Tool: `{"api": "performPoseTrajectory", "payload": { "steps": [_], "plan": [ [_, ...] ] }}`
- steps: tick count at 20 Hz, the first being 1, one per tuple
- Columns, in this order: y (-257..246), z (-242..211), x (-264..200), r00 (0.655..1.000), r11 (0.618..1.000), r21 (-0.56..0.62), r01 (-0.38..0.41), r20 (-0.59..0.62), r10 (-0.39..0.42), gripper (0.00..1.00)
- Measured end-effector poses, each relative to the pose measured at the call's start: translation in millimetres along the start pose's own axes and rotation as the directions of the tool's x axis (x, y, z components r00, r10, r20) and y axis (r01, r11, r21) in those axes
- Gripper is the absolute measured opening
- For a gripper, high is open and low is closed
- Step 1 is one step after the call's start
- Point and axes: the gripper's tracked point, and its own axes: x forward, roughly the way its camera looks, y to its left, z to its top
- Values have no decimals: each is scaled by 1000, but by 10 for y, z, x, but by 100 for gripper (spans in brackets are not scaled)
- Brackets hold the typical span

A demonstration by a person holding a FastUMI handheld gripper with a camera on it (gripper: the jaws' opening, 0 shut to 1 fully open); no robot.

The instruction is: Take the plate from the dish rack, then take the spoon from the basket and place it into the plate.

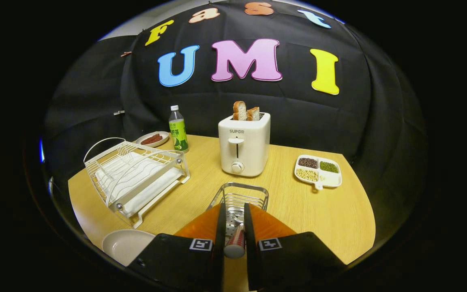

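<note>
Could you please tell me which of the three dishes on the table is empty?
The plain plate beside the gripper, near the dish rack; the others hold food.

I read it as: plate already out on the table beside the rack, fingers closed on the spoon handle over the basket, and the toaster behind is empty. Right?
Not quite. The gripper view shows two slices of bread standing in the toaster, so it is not empty. The rest holds: the plate sits on the table beside the rack, and the gripper grips the spoon handle over the basket.

Tongs [233, 221] hide most of the spoon [234, 242]; plate [126, 244] partly covered
</note>
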Motion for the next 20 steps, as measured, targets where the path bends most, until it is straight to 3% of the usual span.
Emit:
{"api": "performPoseTrajectory", "payload": {
  "steps": [6, 12, 17, 20],
  "plan": [
    [-59, 26, -67, 1000, 1000, -8, -5, -22, 5, 22],
    [-77, 374, -259, 1000, 1000, -4, -23, 21, 23, 21],
    [-5, 853, -573, 993, 997, -18, -69, 96, 70, 21],
    [198, 1051, -787, 983, 990, 0, -142, 116, 141, 21]
  ]
}}
